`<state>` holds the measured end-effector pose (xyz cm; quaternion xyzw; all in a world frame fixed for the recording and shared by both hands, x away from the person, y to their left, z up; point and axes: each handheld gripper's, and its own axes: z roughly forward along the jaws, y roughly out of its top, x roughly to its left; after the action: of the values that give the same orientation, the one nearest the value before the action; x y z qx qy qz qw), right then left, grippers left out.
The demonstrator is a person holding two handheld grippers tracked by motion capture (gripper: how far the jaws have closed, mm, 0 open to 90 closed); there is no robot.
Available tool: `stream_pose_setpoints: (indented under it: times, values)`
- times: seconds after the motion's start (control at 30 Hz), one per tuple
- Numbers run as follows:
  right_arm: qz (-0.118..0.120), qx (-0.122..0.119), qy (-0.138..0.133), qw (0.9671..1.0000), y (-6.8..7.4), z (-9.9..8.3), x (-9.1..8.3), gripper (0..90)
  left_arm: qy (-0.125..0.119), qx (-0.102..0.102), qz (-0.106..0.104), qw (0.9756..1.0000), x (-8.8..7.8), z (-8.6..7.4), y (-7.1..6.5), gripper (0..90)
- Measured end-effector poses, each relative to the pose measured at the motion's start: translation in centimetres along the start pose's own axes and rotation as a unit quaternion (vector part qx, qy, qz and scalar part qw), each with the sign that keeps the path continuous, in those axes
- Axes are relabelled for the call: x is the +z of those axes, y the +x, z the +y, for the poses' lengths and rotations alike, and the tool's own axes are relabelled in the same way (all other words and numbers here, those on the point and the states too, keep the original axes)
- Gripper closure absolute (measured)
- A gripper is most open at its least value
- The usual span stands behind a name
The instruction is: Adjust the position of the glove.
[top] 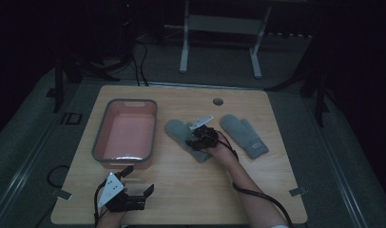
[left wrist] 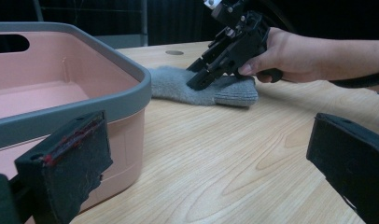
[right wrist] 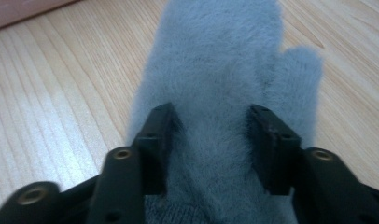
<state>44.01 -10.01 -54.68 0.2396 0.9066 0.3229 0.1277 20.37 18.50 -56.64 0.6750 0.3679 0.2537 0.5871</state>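
Nearest you, your left tongs (top: 142, 191) idle apart by the surface's near edge. Your right tongs (right wrist: 211, 135) straddle the left grey mitten (right wrist: 225, 70) mid-surface, jaws partly closed along its long axis, not yet clamped.

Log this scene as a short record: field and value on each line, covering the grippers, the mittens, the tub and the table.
surface: wooden table
right gripper: down on the left grey mitten, jaws astride its fabric, pads sunk into the nap; a firm pinch cannot be told
left gripper: near the table's front edge, jaws wide apart, nothing between them
second grey mitten: flat on the table, to the right of the first, untouched
pink tub: grey rim, left of the mittens, nothing seen in it
likely next step: lift the mitten, perhaps towards the tub
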Motion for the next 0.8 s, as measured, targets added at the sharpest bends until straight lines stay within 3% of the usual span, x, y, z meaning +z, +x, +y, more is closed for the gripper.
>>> stream_pose_setpoints:
  times: [0.1, 0.17, 0.23, 0.27, 0.33, 0.43, 0.5, 0.53, 0.6, 0.63, 0.67, 0.8]
  values:
    - [-0.002, 0.000, -0.002, 1.0000, 0.4, -0.2, 0.1, 75.5, 0.000, 0.001, 0.000, 1.0000, 0.0, 0.0, 0.0, 0.2]
    - [-0.005, 0.016, 0.000, 0.9999, 0.5, -0.1, 0.0, 79.2, 0.000, 0.000, 0.000, 1.0000, 0.0, 0.0, 0.0, 0.2]
    - [-0.003, 0.034, -0.002, 0.9994, 0.5, 0.0, -0.1, 81.2, 0.000, -0.001, 0.000, 1.0000, 0.1, 0.0, 0.0, 0.2]
    - [-0.004, 0.055, -0.007, 0.9984, 0.5, 0.1, -0.3, 81.8, 0.001, 0.000, -0.001, 1.0000, 0.1, 0.0, 0.0, 0.2]
    - [-0.003, 0.064, -0.012, 0.9979, 0.5, 0.1, -0.4, 81.9, 0.001, 0.000, -0.001, 1.0000, 0.1, 0.0, 0.0, 0.2]
    - [-0.028, 0.112, -0.051, 0.9921, 0.8, 0.3, -2.1, 82.1, -0.002, -0.002, -0.002, 1.0000, 0.1, 0.0, 0.0, 0.2]
    - [-0.045, 0.122, -0.073, 0.9888, 1.2, 0.5, -3.1, 82.1, -0.002, -0.002, -0.003, 1.0000, 0.1, 0.0, 0.0, 0.2]
    - [-0.045, 0.122, -0.073, 0.9888, 1.2, 0.5, -3.1, 82.1, -0.002, -0.002, -0.003, 1.0000, 0.1, 0.0, 0.0, 0.3]
    - [-0.071, 0.149, -0.093, 0.9819, 1.8, 0.7, -4.4, 82.1, -0.002, -0.002, -0.003, 1.0000, 0.1, 0.1, 0.0, 0.2]
    - [-0.079, 0.154, -0.094, 0.9804, 1.9, 0.8, -4.6, 82.1, -0.002, -0.002, -0.004, 1.0000, 0.2, 0.1, -0.1, 0.2]
    - [-0.110, 0.172, -0.097, 0.9741, 2.3, 0.9, -5.1, 82.1, -0.003, -0.002, -0.004, 1.0000, 0.2, 0.1, -0.1, 0.3]
    - [-0.159, 0.214, -0.106, 0.9579, 3.4, 0.7, -5.8, 82.0, -0.004, 0.001, -0.007, 1.0000, 0.2, 0.2, -0.2, 0.2]
